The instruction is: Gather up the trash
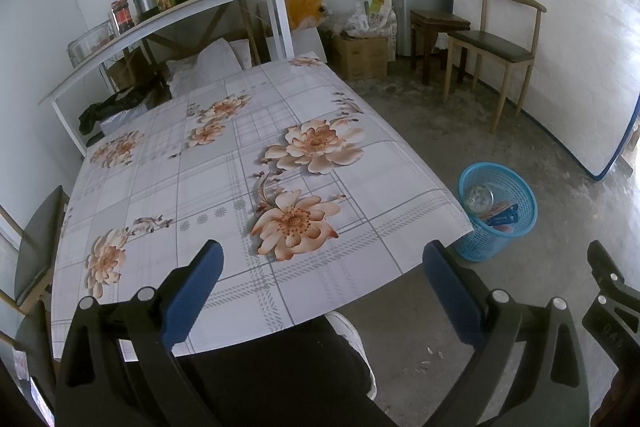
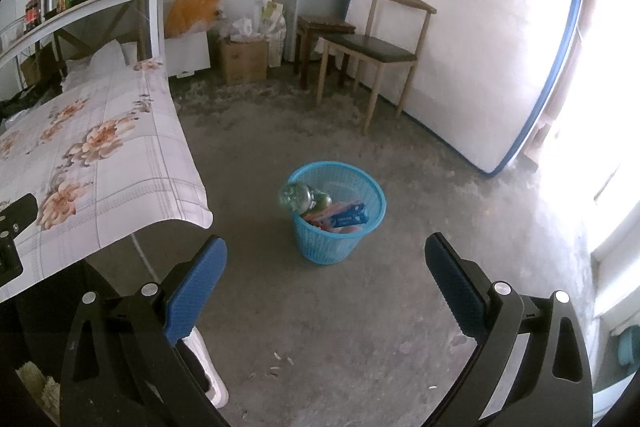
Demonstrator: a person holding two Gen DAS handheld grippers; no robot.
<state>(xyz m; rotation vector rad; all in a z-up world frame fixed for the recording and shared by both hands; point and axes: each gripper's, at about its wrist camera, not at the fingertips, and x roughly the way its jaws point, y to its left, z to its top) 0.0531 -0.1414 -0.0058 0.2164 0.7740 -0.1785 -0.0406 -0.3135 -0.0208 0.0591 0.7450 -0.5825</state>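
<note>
**Both grippers empty, trash in the bin**

The left hand-held gripper (image 1: 322, 279) hangs above the near edge of the desk (image 1: 168, 187), its blue pads spread wide with nothing between them. The desk wears a flowered cloth, and none of the trash lies on the part in view.

The right hand-held gripper (image 2: 326, 275) is out over the concrete floor (image 2: 320, 327), also spread wide and empty. It looks toward the bin (image 2: 340, 247), a blue mesh basket standing on the floor just beside the desk's near right corner.

The trash sits inside the bin. A clear bottle (image 2: 297, 197) leans against the bin's left rim, its base sticking up above the edge. Next to it lie a blue wrapper (image 2: 350, 217) and some orange-pink packets, too jumbled to tell apart. The left wrist view shows the same bin from over the desk, with the bottle and wrappers down inside.

A few small pale scraps (image 2: 280, 361) lie on the floor near the person's white shoe (image 2: 212, 375), below the right gripper.

Farther back stand a chair (image 2: 376, 55), a stool, a cardboard box and a cluttered shelf (image 1: 160, 23) behind the desk.
</note>
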